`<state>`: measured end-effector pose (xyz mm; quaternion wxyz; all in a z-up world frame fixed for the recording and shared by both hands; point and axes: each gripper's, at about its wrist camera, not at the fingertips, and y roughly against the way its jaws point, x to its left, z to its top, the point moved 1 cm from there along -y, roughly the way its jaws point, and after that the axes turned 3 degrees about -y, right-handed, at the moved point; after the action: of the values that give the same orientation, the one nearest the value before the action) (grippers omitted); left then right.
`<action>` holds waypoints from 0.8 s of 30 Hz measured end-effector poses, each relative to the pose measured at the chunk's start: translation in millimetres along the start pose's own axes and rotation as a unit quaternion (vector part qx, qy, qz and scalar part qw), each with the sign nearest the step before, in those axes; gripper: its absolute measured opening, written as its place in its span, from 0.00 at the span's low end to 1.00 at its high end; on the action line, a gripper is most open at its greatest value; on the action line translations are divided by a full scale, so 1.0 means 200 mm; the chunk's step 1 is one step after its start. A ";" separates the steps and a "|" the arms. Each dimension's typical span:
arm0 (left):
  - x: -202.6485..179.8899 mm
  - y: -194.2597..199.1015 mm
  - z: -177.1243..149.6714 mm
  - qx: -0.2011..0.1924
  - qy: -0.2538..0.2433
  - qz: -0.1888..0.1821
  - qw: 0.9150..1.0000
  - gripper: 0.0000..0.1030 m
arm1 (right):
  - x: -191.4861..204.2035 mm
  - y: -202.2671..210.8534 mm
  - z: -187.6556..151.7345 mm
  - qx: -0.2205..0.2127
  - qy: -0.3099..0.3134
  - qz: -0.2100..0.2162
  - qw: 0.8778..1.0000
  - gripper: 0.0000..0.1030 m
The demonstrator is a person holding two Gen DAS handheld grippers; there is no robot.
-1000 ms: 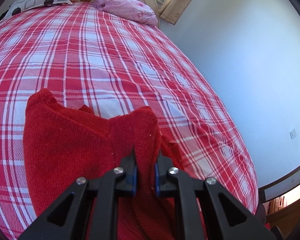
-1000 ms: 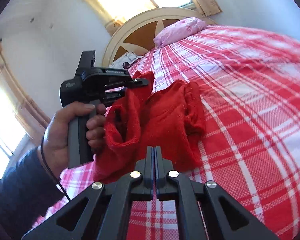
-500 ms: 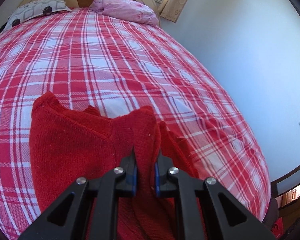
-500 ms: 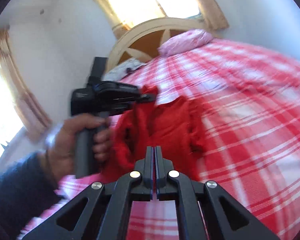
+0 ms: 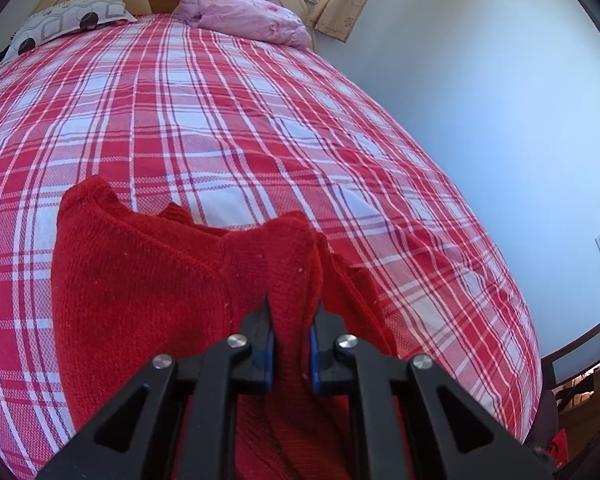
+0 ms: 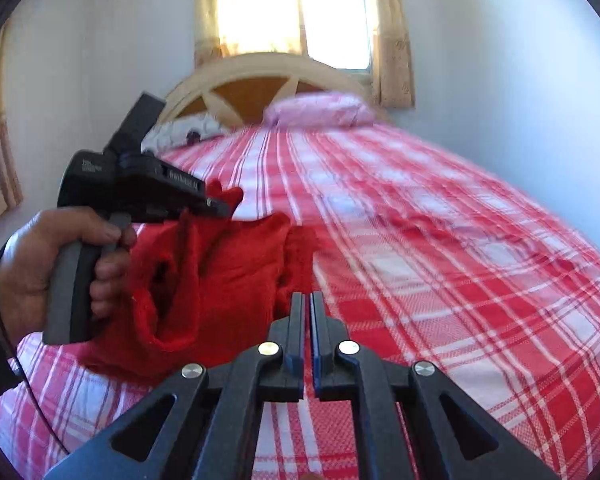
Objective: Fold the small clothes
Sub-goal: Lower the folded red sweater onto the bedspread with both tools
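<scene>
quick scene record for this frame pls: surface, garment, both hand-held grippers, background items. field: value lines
surface: bed with red-and-white plaid cover
garment: red knit garment, bunched near the bed's front edge, partly lifted
left hand-held gripper: shut on a fold of the garment; held by a hand
right hand-held gripper: shut, empty, just right of the garment
pillows: pink pillow and patterned pillow at the headboard
window: behind the headboard, curtained
fold status: not yet neatly folded
</scene>
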<state>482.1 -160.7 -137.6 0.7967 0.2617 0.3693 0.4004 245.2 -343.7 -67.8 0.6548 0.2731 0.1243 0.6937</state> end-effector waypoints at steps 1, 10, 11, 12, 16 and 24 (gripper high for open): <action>0.00 0.00 0.00 0.001 -0.001 -0.001 1.000 0.13 | -0.01 0.06 0.01 -0.031 -0.021 0.030 0.999 0.03; 0.01 0.01 -0.01 0.000 0.003 -0.008 1.000 0.13 | -0.06 0.14 0.02 -0.081 -0.041 0.068 0.994 0.03; 0.01 0.01 -0.01 0.000 0.004 -0.008 1.000 0.13 | -0.03 0.18 0.02 -0.101 -0.018 0.048 0.994 0.03; 0.01 0.00 -0.01 0.001 0.005 -0.010 1.000 0.13 | 0.01 0.19 0.02 -0.112 0.013 0.024 0.993 0.03; 0.01 0.00 -0.01 0.002 0.005 -0.011 1.000 0.13 | 0.02 0.23 0.02 -0.160 0.038 -0.001 0.986 0.03; 0.00 0.02 -0.03 0.002 -0.008 -0.014 1.000 0.13 | -0.28 0.00 -0.01 -0.102 -0.032 -0.012 0.994 0.04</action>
<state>476.9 -157.6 -138.4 0.8051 0.2610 0.3669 0.3861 244.0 -397.9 -81.9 0.6912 0.2256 0.0347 0.6857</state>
